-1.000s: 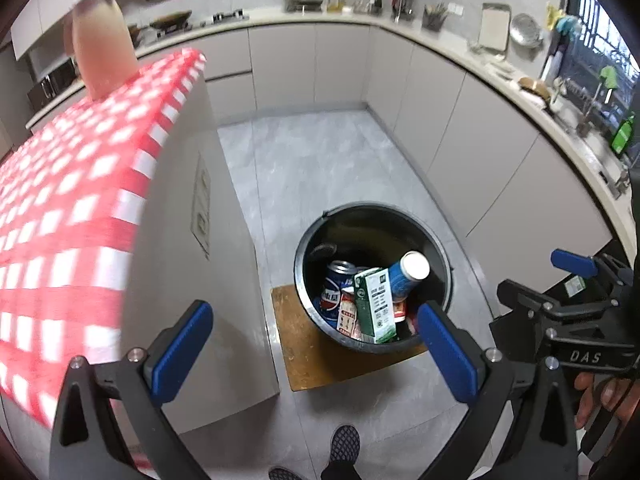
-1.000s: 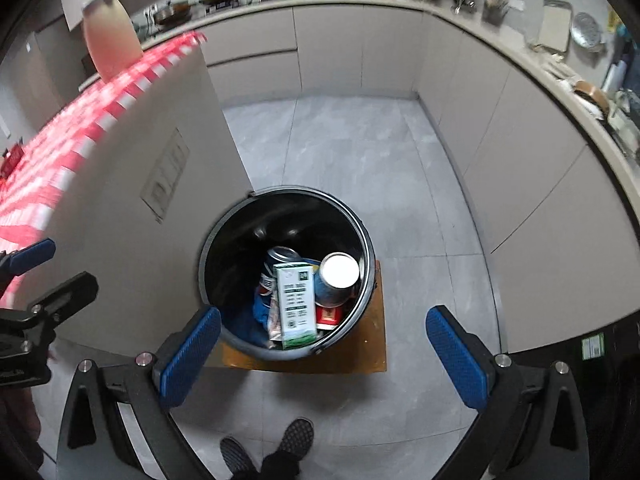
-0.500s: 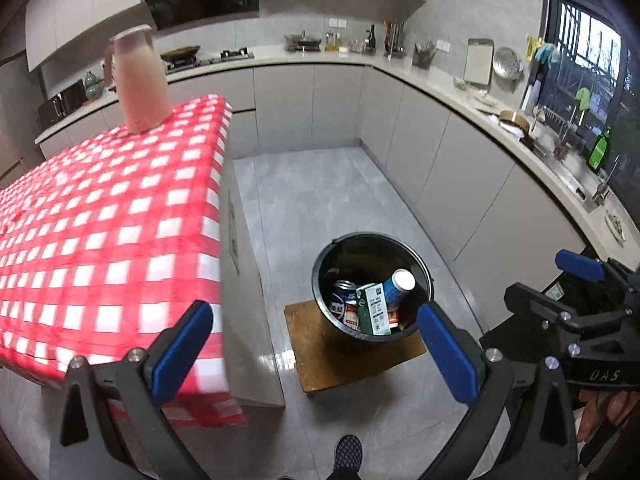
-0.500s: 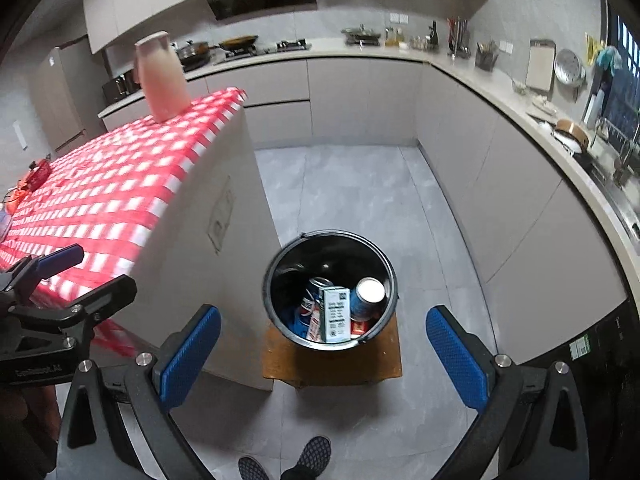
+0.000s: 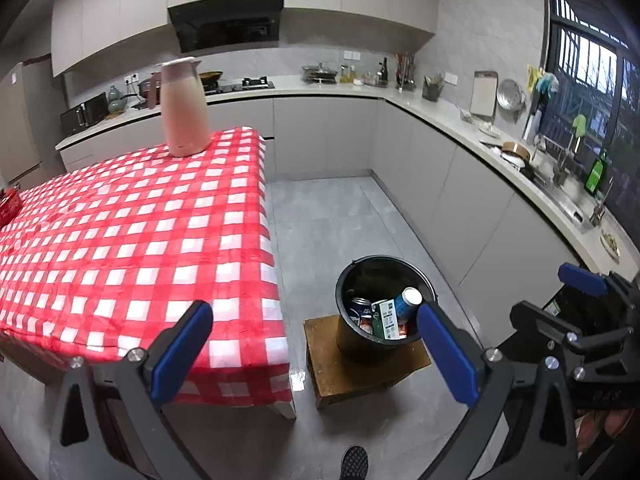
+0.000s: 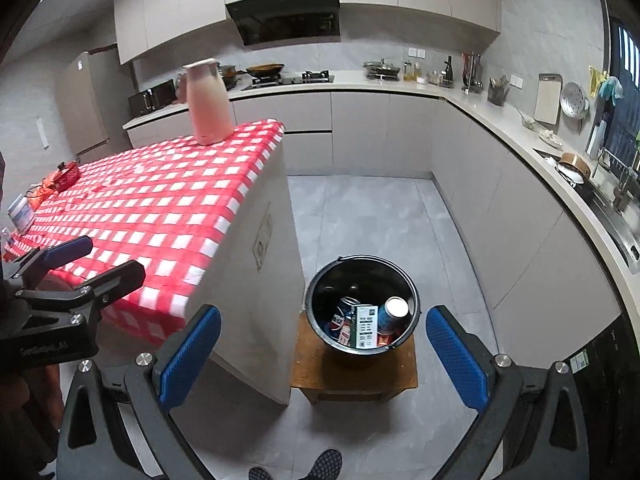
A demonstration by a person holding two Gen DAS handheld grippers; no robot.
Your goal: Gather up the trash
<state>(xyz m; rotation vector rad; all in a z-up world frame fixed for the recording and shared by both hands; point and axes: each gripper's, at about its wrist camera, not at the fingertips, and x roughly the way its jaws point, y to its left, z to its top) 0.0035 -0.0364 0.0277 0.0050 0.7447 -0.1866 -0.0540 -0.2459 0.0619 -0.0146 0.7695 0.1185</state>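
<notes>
A black bucket [image 5: 348,280] [image 6: 316,288] stands on a low wooden stool [image 5: 332,368] [image 6: 312,372] beside the table. Inside it lie a green-and-white carton [image 5: 387,318] [image 6: 366,326], a blue paper cup [image 5: 407,302] [image 6: 393,312] and a blue can [image 5: 358,307] [image 6: 345,307]. My left gripper [image 5: 316,354] is open and empty, high above the floor, and shows again at the left edge of the right wrist view [image 6: 76,258]. My right gripper [image 6: 324,354] is open and empty above the bucket, and shows again at the right edge of the left wrist view [image 5: 560,296].
A table under a red-and-white checked cloth [image 5: 132,240] [image 6: 160,200] carries a pink jug [image 5: 184,108] [image 6: 209,102] at its far corner and red wrappers [image 6: 60,178] at its left end. Grey cabinets and a cluttered counter [image 6: 500,112] ring the tiled floor [image 5: 332,216].
Both grippers have risen and pulled back from the bucket, which now looks smaller and lower. More of the tabletop and the kitchen has come into view. Both stay open.
</notes>
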